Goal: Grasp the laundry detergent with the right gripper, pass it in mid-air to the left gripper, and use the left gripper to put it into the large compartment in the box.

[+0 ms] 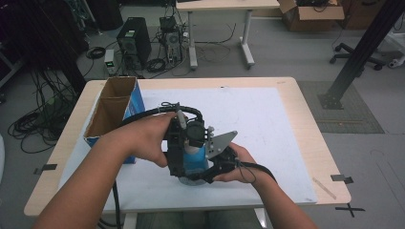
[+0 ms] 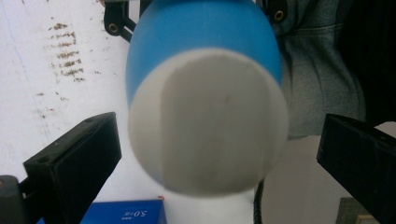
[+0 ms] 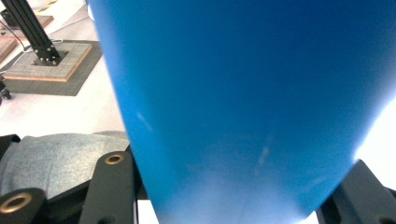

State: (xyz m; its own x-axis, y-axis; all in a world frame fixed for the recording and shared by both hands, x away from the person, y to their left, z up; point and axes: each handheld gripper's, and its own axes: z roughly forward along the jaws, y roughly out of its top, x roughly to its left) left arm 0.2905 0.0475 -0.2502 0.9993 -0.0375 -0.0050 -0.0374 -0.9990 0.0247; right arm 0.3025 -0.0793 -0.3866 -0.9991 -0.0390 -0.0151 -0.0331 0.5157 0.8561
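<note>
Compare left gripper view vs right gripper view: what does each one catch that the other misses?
Left gripper view: the blue bottle's white rounded end, between the left gripper's open jaws without touching them, plus a blue box at the bottom edge. Right gripper view: the bottle's plain blue side up close, clamped by the right gripper, plus a black frame post on its floor base. Both: the bottle and grey fabric.

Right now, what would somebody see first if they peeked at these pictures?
First, the blue and white bottle held up in the middle, just above the white mat. The right tool is shut on it from the side, and the left tool has its jaws spread wide beside the bottle's white end. After that, the open cardboard box with blue sides at the table's left edge.
</note>
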